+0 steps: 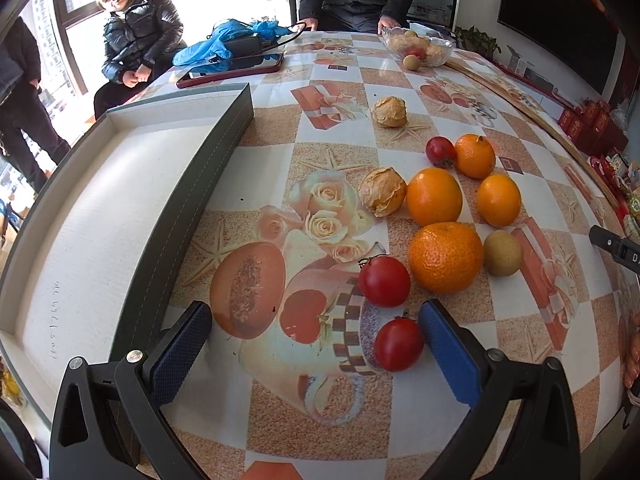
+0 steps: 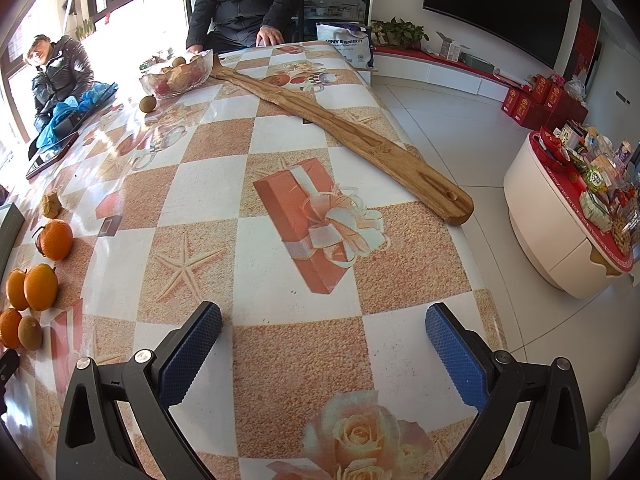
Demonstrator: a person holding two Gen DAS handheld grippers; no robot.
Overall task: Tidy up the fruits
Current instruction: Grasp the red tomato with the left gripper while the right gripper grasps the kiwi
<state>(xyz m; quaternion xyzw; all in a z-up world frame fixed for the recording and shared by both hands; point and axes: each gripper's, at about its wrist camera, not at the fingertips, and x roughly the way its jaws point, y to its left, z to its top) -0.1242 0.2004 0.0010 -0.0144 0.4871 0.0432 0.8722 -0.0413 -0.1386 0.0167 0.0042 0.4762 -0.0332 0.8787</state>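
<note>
Fruit lies loose on the patterned desk point(image 1: 344, 152): round oranges point(image 1: 434, 196), red tomatoes point(image 1: 384, 280), beside the shallow white-lined grey box point(image 1: 120, 184), likely their destination. Left tongs point(image 1: 316, 344) gape near a small red tomato point(image 1: 398, 344), ready to pinch; right tongs point(image 2: 324, 344) spread idle over bare desk.

A long wooden paddle point(image 2: 344, 124) lies across the patterned tablecloth point(image 2: 280, 152) — a red-edged tablet point(image 1: 232, 70) farther off.

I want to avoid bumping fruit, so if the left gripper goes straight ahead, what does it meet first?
Probably the nearest tomato, just inside the left gripper by its right finger. A second tomato lies behind it. Depth is uncertain.
</note>
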